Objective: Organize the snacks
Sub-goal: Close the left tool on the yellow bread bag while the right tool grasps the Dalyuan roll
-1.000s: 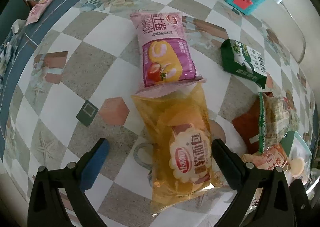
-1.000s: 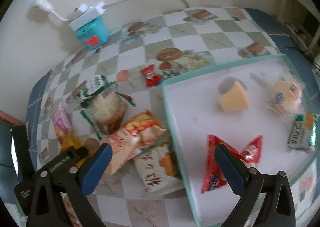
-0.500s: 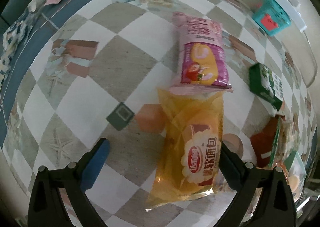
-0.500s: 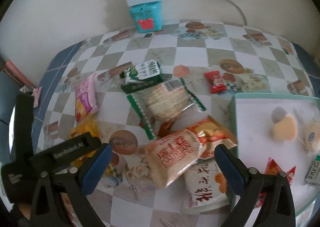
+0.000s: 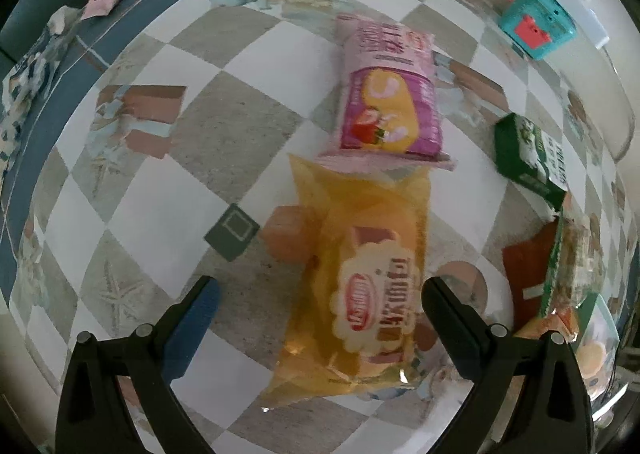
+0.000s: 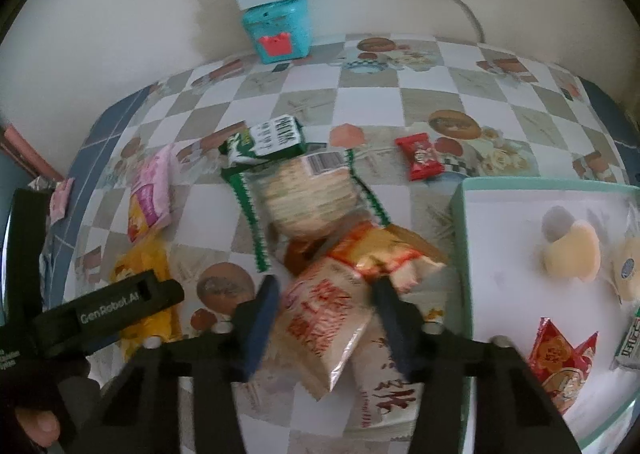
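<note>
Snacks, lots of them, in a heap on the checked surface (image 6: 360,102), just beside the white tray (image 6: 460,238) with a few already inside. Right claw (image 6: 326,308) closing around the white and red rice cracker bag (image 6: 320,318), bag between the jaws, pads at its sides. Left claw (image 5: 316,308) wide, hanging right over the yellow bread bag (image 5: 360,274), not pinching. Picking-up step, most likely. Next: squeeze tight, lift, carry over the tray rim without dragging the other bags.
</note>
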Tool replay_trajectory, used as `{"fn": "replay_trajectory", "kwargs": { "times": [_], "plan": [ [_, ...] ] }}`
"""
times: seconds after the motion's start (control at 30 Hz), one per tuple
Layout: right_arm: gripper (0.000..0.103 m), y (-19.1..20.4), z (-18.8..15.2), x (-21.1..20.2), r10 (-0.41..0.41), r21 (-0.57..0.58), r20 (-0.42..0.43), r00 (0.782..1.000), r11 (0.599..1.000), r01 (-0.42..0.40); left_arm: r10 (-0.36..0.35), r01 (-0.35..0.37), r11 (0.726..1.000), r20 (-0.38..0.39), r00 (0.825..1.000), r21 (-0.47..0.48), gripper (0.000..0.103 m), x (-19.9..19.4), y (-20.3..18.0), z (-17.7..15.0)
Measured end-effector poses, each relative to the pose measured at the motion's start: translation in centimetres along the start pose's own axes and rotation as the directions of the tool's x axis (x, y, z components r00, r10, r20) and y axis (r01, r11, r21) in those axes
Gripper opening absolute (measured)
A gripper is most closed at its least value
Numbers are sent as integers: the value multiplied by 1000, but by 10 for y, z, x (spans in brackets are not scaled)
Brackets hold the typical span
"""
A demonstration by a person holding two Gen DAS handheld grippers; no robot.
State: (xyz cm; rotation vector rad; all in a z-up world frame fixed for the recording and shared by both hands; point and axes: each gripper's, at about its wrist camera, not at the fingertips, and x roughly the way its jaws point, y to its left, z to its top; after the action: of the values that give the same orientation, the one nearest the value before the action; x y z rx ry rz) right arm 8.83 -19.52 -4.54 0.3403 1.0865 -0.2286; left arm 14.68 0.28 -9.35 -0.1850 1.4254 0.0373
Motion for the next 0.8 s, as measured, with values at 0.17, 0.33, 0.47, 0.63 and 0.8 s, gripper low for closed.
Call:
{"fn": "replay_trajectory", "kwargs": {
  "times": [0.17, 0.33, 0.47, 0.63, 0.8],
  "plan": [
    [38, -10, 1, -1, 36, 40, 1, 999, 999, -36, -6, 5, 1000, 8, 1000, 20, 90, -6, -13, -3],
    [30, -21, 0, -2, 89, 91, 8, 996, 992, -89, -15, 15, 1000, 15, 1000, 15, 73, -15, -26, 5],
    [24, -32, 1, -5, 129, 135, 19, 992, 982, -130, -37, 37, 999, 18, 999, 3, 62, -25, -13, 10],
    [22, -34, 0, -5, 134, 146, 13, 991, 980, -135, -61, 61, 998, 18, 998, 16, 49, -33, -7, 14],
    [29, -25, 0, -2, 101, 128, -1, 995, 987, -100, -70, 70, 997, 18, 997, 14, 47, -32, -10, 16]
  ]
}}
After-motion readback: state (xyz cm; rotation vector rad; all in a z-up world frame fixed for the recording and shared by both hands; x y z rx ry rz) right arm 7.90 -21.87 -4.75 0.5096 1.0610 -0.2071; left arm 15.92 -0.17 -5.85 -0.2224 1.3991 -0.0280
